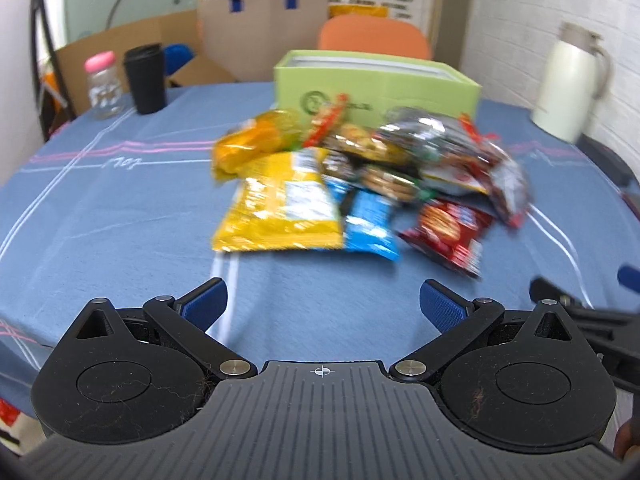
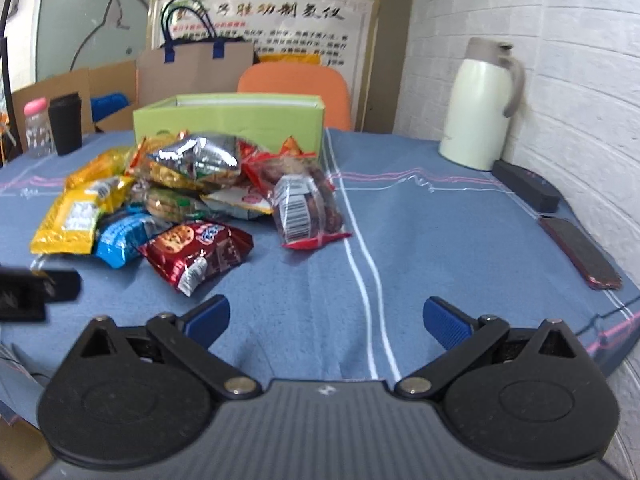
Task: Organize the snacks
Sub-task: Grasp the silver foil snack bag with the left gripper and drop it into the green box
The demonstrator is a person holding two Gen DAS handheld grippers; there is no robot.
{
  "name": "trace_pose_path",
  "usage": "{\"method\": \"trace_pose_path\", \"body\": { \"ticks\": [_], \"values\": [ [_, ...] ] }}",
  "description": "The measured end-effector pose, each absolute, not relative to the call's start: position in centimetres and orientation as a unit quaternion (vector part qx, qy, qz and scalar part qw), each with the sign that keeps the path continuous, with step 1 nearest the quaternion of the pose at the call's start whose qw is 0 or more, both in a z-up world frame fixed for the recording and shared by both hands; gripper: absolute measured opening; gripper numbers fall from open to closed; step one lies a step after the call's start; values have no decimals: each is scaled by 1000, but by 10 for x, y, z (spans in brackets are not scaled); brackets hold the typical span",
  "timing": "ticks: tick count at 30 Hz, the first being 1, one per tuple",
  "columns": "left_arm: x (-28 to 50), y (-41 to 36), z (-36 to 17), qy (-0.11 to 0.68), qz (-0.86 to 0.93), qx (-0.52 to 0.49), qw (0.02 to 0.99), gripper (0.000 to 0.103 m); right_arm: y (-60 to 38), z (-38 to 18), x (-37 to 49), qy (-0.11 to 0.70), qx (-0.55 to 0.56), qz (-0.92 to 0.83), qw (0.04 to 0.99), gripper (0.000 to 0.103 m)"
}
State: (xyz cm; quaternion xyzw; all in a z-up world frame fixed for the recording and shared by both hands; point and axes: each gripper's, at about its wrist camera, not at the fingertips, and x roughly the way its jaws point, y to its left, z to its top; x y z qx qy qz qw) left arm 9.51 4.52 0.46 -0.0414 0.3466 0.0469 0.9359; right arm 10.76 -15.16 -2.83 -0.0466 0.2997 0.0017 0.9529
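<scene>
The left gripper (image 1: 323, 300) and the right gripper (image 2: 326, 318) both hover over the tablecloth's near edge, fingers spread wide and empty. The snack pile (image 2: 188, 200) sits mid-table, just before the green box (image 2: 230, 118). Overlapping, slippery packets could drag neighbours along or slip from a shallow pinch.

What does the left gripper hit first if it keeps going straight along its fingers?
Probably the large yellow foil snack bag, the pile's nearest edge, roughly centred ahead of the open left gripper. Only bare blue tablecloth lies between. The frame is blurred, so depth and height above the cloth are uncertain.
</scene>
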Motion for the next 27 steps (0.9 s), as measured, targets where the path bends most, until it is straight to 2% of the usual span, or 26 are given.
{"method": "trace_pose_path", "body": {
  "ticks": [6, 11, 14, 18, 19, 22, 27],
  "values": [
    [129, 71, 5, 363, 51, -63, 928, 90, -155, -42, 133, 330, -10, 39, 943, 103],
    [149, 89, 7, 382, 30, -77, 921, 86, -164, -48, 130, 303, -18, 62, 951, 103],
    [163, 99, 21, 380, -3, -93, 920, 83, -171, -31, 139, 324, -2, 91, 942, 103],
    [198, 93, 54, 346, -86, -95, 929, 86, -163, 17, 150, 235, 8, 174, 956, 102],
    [210, 89, 61, 338, -115, -92, 929, 89, -156, 22, 159, 226, -4, 188, 956, 102],
    [248, 72, 66, 349, -183, -88, 915, 88, -140, 24, 191, 227, -35, 206, 951, 102],
    [290, 57, 48, 383, -211, -80, 896, 78, -126, 16, 228, 258, -36, 249, 933, 88]
  ]
}}
